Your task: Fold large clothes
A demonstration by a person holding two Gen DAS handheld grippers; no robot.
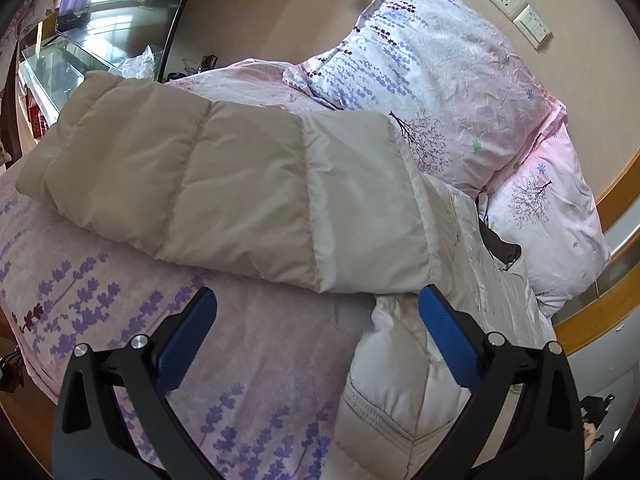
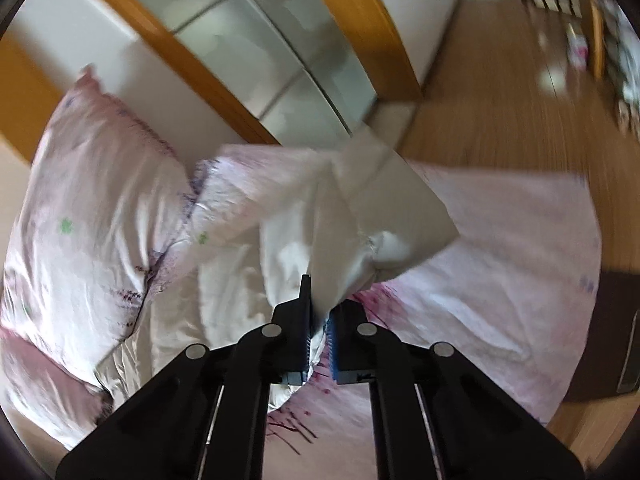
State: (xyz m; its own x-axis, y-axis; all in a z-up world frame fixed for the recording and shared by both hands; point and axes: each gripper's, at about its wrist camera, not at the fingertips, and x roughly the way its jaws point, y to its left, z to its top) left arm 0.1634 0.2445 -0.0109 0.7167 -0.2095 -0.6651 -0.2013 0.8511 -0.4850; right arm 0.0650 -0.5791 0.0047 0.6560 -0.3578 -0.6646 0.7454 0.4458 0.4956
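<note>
Lavender-printed bedding covers the bed [image 1: 256, 344], and a padded jacket [image 1: 224, 192] lies on it with a beige quilted sleeve folded across, its cuff end far off to the left of the left gripper's jaws. The left gripper [image 1: 316, 320] hovers over the bed with its jaws spread wide and holding nothing; the blue pads [image 1: 448, 344] frame bare sheet on the left and the jacket's white body on the right. The sleeve's lower edge runs just ahead of the jaws, and open sheet stretches to the left and toward the camera, ending at the bed's near edge. Ahead and to the right, two floral pillows [image 1: 448, 80] lean against the wall, where a socket and switch plate [image 1: 520, 12] are mounted.

In the right wrist view, blurred by motion, the right gripper [image 2: 318, 320] has its jaws pressed together on a fold of the jacket's [image 2: 360, 208] white and beige fabric, which rises ahead of the jaws. Pillows [image 2: 100, 208] lie to the left of these jaws; pink sheet spreads to the right as far as the bed's edge, with wooden floor [image 2: 500, 92] beyond it. A wood-framed glass panel [image 2: 280, 52] stands ahead.
</note>
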